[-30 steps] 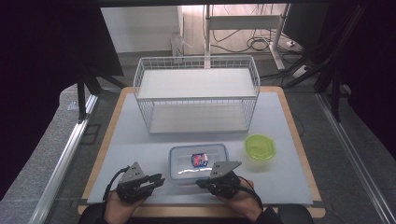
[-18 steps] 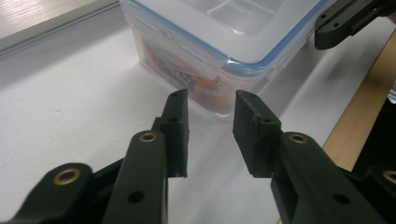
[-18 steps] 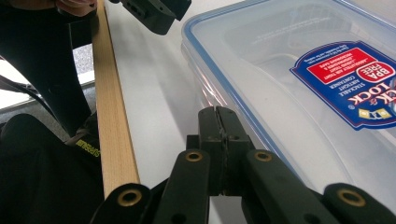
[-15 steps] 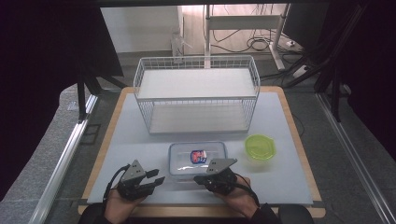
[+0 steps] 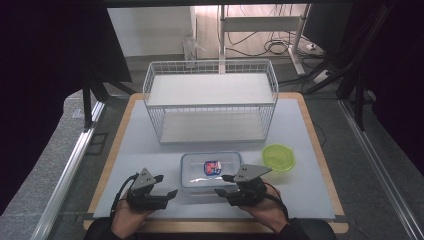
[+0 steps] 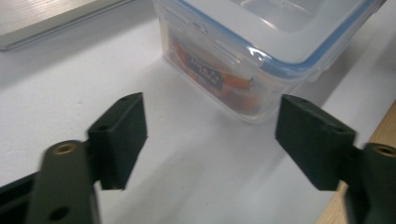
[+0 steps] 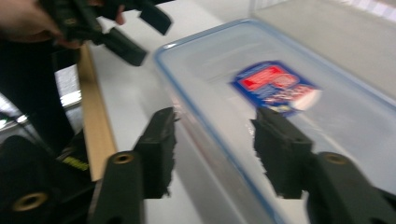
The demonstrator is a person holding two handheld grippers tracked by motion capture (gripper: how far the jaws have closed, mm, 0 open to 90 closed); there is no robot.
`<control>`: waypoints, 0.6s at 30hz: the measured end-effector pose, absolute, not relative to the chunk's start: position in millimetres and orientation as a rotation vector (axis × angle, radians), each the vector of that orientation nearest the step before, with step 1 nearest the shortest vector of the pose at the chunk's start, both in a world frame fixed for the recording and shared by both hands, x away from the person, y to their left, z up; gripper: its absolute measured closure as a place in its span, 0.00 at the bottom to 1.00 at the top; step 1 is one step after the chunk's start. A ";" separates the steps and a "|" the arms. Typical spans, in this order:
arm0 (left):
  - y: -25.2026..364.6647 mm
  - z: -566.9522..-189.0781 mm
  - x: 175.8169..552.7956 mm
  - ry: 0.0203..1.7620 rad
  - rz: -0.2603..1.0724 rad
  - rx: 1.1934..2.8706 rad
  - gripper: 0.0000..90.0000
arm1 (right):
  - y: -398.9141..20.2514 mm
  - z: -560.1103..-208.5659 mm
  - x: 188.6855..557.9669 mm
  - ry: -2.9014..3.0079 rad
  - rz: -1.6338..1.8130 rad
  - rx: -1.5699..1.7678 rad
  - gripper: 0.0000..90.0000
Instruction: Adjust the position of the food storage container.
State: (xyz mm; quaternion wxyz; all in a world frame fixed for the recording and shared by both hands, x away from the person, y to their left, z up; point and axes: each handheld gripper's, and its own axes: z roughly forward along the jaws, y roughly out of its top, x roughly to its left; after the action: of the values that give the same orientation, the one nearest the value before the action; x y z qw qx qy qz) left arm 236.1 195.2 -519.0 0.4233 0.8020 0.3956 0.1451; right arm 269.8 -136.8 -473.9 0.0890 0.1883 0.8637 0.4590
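The box [image 5: 212,170] sits on the desk [image 5: 150,145] near its front edge, lid on, a blue seal running round the rim; through the clear plastic a red and blue packet [image 5: 212,167] shows inside. It lies crosswise in front of the person, which puts one short end toward each hand, so both side clips are within reach at once.

The right gripper [image 5: 224,186] is at the box's right front corner. In the right gripper view its jaws stand on either side of the lid's rim, one outside the wall and one over the lid, and have just been opening: the rim runs between them, but the pads look clear of it. That reads as a clip just let go.

The left gripper [image 5: 167,186] rests on the desk just left of the box. Its jaws, too, have just been opening and stand wide with nothing between them, aimed at the near corner of the box [image 6: 261,70] and apart from it.

Beyond the box stands a wire basket [image 5: 210,100], and to the right a green bowl [image 5: 278,157], both well out of the hands' way.
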 end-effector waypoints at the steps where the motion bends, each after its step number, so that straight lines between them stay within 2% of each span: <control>1: 195.1 -518.7 237.1 0.988 0.358 2.000 0.24 | -139.8 -473.2 271.0 2.557 1.367 0.579 0.49; 9: 194.8 -518.4 244.5 0.952 0.358 1.987 0.12 | -162.8 -470.6 282.3 2.455 1.370 0.718 0.34; 18: 194.8 -529.6 244.5 0.923 0.433 2.009 0.06 | -179.2 -477.2 292.3 2.420 1.365 0.827 0.20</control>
State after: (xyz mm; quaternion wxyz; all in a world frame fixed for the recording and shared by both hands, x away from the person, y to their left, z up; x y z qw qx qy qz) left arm 244.5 194.8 -529.6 0.4301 0.8051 0.3698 0.1735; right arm 292.3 -179.2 -477.2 0.1210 0.2831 0.8286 0.4675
